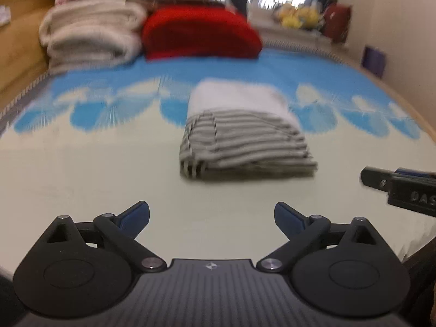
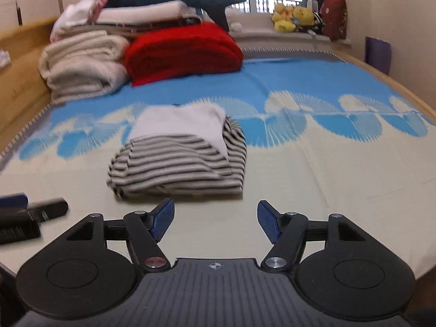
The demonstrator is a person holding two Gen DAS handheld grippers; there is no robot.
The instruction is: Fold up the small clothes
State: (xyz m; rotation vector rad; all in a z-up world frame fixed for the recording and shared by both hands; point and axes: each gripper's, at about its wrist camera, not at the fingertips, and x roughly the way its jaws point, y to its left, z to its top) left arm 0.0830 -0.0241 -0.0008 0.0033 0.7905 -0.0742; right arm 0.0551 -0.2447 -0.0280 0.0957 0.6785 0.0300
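Observation:
A folded striped grey-and-white garment with a plain white part on top lies on the bed mat. It also shows in the right wrist view. My left gripper is open and empty, held back from the garment's near edge. My right gripper is open and empty, just short of the garment's near edge. The right gripper's fingers show at the right edge of the left wrist view. The left gripper's fingers show at the left edge of the right wrist view.
A stack of cream blankets and a folded red blanket lie at the far left of the bed. A wooden headboard runs along the left. Plush toys sit on the windowsill. A wall stands on the right.

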